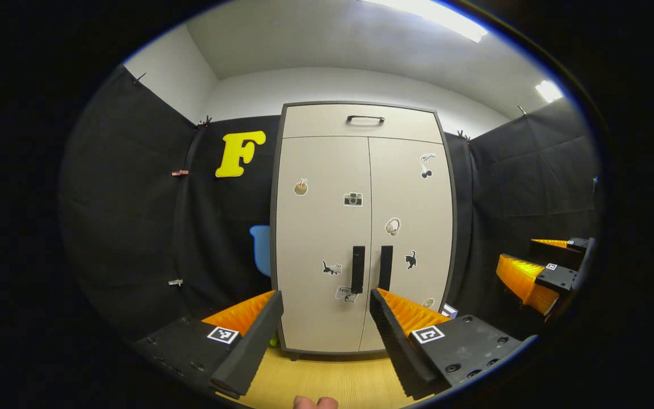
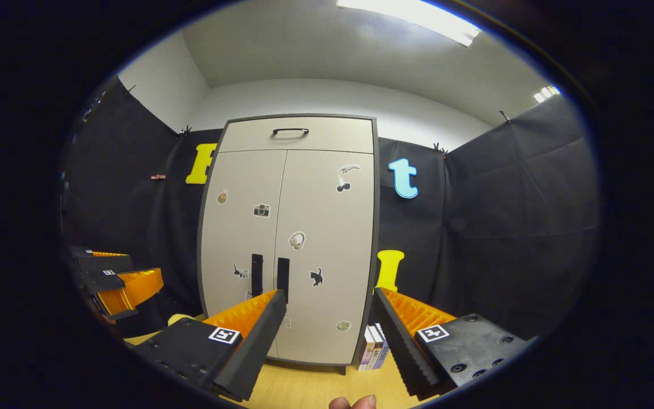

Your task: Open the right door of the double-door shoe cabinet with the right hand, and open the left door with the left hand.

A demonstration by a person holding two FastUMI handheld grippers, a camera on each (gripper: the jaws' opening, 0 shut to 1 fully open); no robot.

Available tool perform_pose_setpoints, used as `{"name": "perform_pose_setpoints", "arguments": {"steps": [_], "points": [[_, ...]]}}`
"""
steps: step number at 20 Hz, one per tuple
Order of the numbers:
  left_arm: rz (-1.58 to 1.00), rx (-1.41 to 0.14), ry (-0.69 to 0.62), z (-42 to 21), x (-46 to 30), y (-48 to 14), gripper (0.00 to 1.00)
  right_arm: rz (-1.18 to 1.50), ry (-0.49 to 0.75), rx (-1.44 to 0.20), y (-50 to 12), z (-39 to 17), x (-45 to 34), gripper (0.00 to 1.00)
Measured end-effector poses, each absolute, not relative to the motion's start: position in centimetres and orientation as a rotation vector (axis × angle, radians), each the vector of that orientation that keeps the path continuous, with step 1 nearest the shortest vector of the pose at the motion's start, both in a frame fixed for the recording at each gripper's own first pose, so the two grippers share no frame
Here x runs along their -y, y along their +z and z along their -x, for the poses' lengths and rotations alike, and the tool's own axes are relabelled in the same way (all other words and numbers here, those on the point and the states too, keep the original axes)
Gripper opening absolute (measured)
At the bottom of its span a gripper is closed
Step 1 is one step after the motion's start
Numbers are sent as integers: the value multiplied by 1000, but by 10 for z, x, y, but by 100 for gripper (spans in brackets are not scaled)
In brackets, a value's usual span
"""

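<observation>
A pale double-door shoe cabinet stands ahead with both doors closed and small stickers on them. Two dark vertical handles sit side by side at the centre seam: the left door handle and the right door handle. My left gripper is open, some way short of the doors, aimed near the handles. My right gripper is open too, facing the right door from a distance. The right gripper also appears at the right of the left gripper view, and the left gripper at the left of the right gripper view.
A drawer with a dark handle tops the cabinet. The cabinet stands on a light wooden floor. Some small boxes lean by its right foot. Black cloth walls close in on both sides.
</observation>
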State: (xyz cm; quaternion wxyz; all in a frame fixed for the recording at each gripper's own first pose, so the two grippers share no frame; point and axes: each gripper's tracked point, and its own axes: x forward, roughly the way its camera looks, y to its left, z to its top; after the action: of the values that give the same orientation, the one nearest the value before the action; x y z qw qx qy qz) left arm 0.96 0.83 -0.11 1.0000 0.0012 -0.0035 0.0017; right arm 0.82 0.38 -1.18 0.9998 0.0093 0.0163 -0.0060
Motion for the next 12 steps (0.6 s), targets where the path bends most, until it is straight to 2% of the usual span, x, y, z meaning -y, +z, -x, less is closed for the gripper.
{"name": "perform_pose_setpoints", "arguments": {"steps": [7,12], "points": [[-7,5,4,-13,-13,-3,95,-40,3,-27,-12,-25,-15,97],[-19,-7,1,-17,-18,-12,95,-31,28,27,-4,-63,-38,97]]}}
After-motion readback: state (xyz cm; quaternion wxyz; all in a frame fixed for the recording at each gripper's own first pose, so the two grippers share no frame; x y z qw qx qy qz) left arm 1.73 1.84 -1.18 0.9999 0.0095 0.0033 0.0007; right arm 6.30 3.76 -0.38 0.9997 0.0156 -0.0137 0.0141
